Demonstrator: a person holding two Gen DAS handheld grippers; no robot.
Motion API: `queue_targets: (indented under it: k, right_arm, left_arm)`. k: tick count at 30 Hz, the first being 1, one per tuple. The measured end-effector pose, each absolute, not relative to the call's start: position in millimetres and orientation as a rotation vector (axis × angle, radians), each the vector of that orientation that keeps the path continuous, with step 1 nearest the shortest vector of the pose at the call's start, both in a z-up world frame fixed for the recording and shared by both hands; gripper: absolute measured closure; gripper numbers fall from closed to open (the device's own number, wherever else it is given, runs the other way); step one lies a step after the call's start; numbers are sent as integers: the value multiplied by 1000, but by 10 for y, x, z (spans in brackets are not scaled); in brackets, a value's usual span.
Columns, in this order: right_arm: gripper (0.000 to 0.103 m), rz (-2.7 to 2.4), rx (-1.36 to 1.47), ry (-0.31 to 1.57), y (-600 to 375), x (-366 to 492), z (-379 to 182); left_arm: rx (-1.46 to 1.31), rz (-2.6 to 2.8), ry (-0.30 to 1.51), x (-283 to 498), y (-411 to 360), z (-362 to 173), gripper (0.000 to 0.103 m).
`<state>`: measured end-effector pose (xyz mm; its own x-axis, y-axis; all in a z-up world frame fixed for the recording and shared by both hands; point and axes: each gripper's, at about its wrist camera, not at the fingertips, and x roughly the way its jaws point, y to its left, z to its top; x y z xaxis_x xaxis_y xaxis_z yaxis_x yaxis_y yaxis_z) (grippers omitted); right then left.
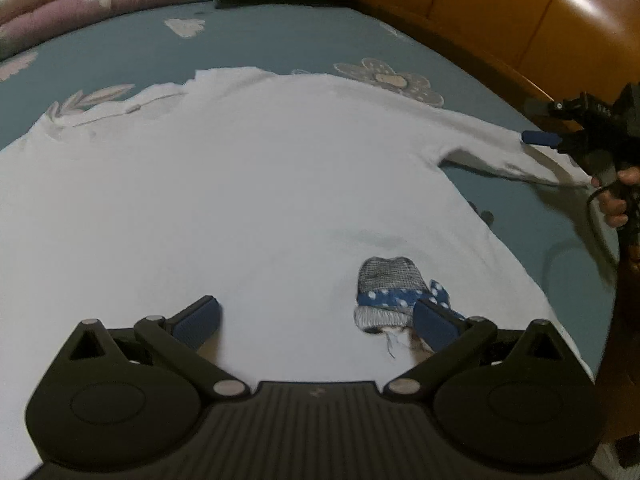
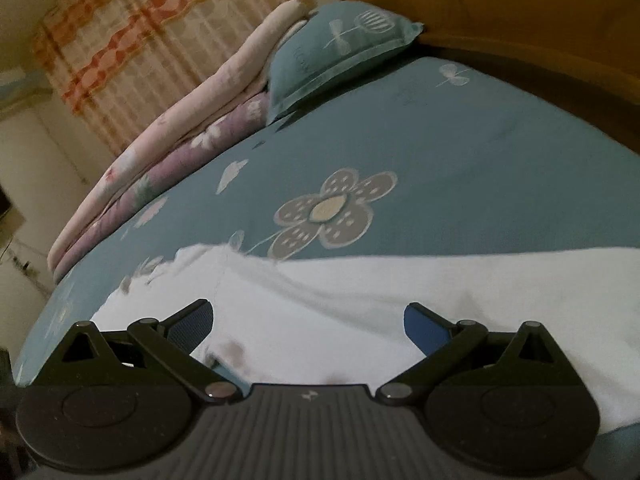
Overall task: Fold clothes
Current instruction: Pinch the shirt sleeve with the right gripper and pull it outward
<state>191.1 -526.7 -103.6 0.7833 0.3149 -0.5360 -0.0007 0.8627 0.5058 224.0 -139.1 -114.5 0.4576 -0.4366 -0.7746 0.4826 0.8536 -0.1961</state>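
teal bedsheet [image 1: 280,40] under white shirt [image 1: 240,184]

A home bedroom. A bed [image 2: 460,152] under a teal sheet printed with grey flowers and pale leaves; a matching teal pillow [image 2: 340,48] near the far edge of the bed. Folded quilts [image 2: 192,120], pink and lilac with floral print, stacked along the far edge beside the pillow. A glossy orange-brown wooden headboard [image 1: 500,12] rising along the right edge of the bed. Curtains [image 2: 132,52] in cream with orange-red wavy bands hanging beyond the quilts. Plain cream wall at the left. A white garment [image 1: 220,184] spread flat on the sheet.
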Motion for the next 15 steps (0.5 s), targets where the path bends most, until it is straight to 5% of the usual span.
queue_targets:
  k: [6, 11, 13, 15]
  right_arm:
    - [0, 281, 582, 628, -5184, 2066, -1020]
    - [0, 200, 324, 661, -4909, 2484, -951]
    - [9, 151, 177, 690, -4839, 2694, -935]
    - [34, 145, 89, 746, -4854, 2863, -964]
  left_arm:
    - [36, -588, 931, 2233, -1342, -1145, 1]
    - [42, -594, 924, 2230, -1338, -1153, 1]
    - [35, -601, 921, 2232, -1323, -1156, 1]
    - [28, -607, 917, 2235, -1307, -1159, 1]
